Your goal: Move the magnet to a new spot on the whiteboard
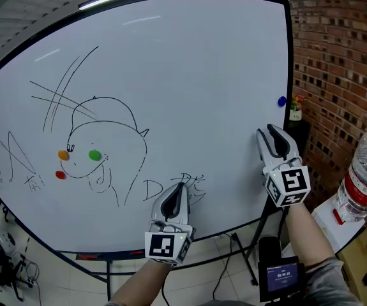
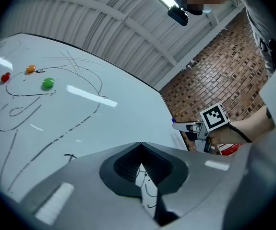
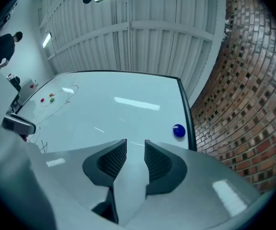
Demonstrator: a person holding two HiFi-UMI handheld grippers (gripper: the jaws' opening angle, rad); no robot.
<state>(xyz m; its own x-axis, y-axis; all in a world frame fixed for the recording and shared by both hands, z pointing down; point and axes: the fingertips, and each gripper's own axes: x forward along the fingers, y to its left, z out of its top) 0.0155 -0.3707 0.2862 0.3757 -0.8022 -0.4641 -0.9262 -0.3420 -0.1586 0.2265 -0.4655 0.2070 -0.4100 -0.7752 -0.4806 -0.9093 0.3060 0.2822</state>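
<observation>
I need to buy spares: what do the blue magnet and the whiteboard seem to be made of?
Blue magnet: probably moulded plastic, smooth; its colour is even and its shape rounded. Whiteboard: glossy coated sheet, perhaps steel, since lamp reflections streak it and the magnet clings to it.

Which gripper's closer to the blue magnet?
Right. The right gripper is just below the blue magnet near the right edge of the whiteboard; the left gripper is farther, down by the bottom middle.
</observation>
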